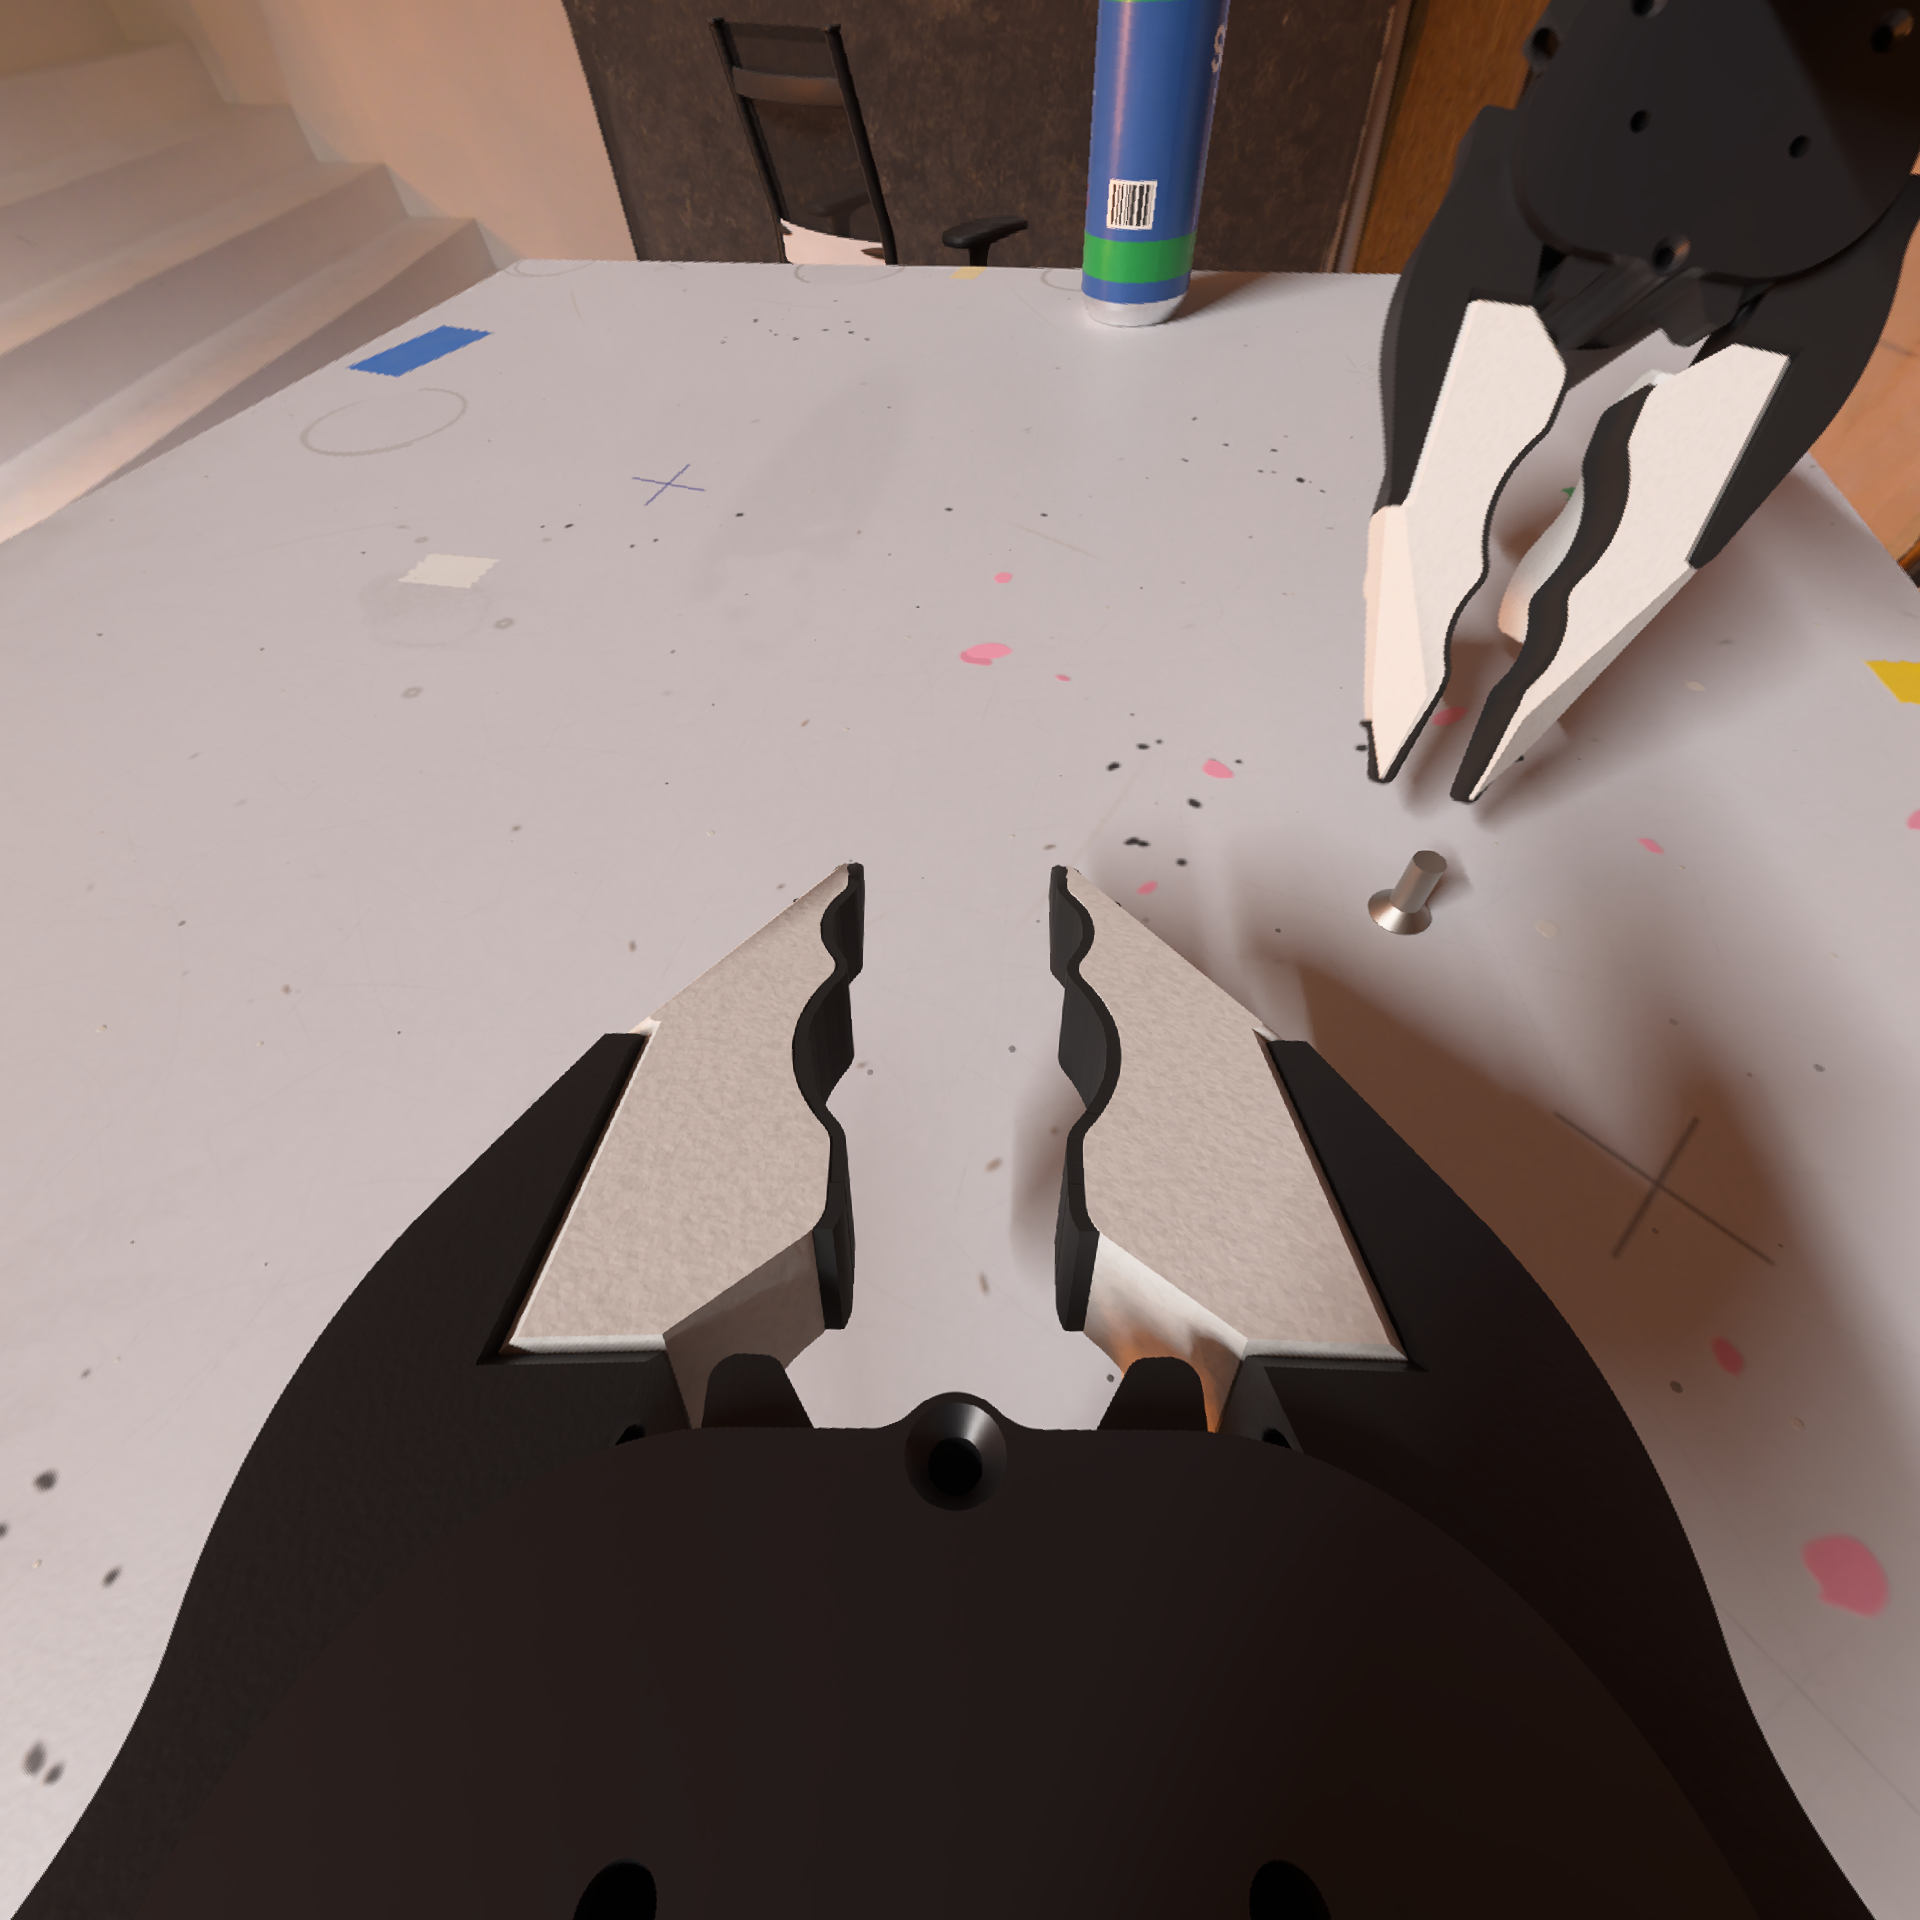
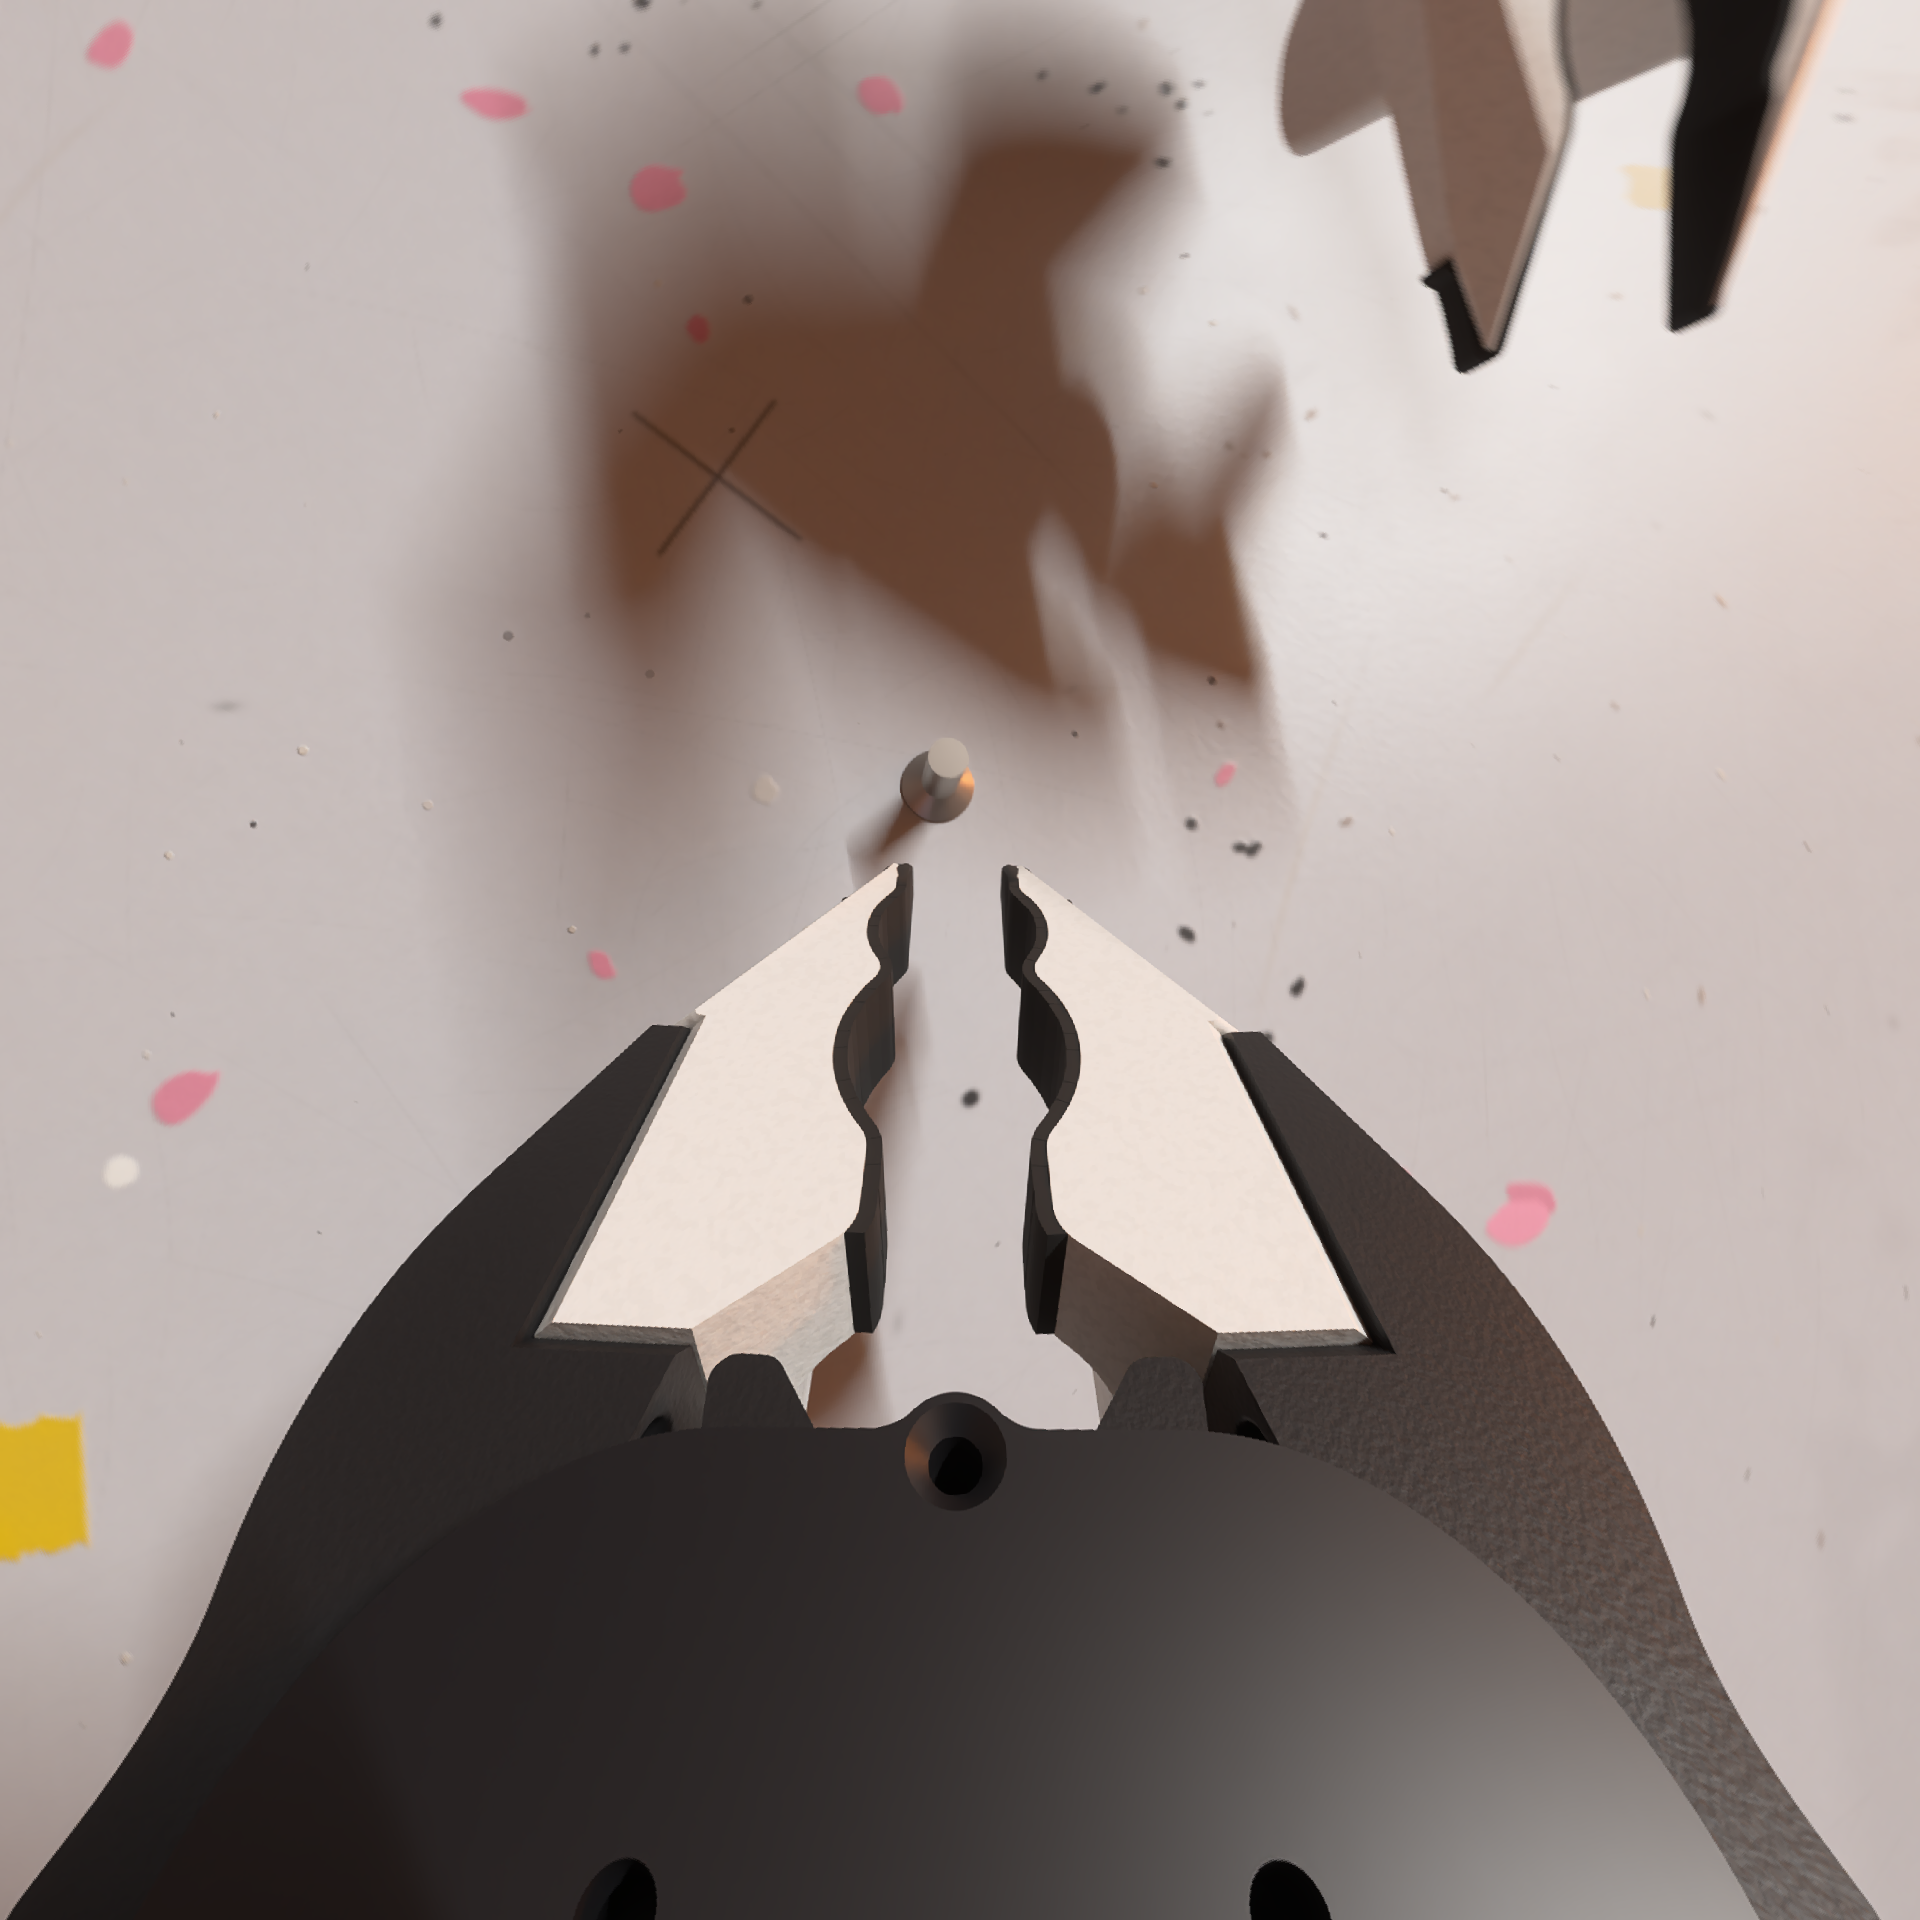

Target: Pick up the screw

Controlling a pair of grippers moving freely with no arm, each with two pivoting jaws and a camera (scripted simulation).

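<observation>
Only L wrist cam shows blue can [image 1: 1148, 156]; both claws [image 1: 956, 873] [image 2: 956, 871] agape, empty, screw [image 2: 937, 790] on table.

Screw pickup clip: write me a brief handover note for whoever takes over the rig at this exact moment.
Right gripper: jaws open and empty, pointing down at the table, tips just short of the screw.
Left gripper: jaws open and empty, off to the side, aimed at bare tabletop.
Screw: small, silver, standing on its flat head, shank up, untouched. A blue can stands at the far table edge, well away.
Done: the right gripper's approach only.
Left: likely ease the right gripper forward so the jaws straddle the shank, close, then lift.
</observation>
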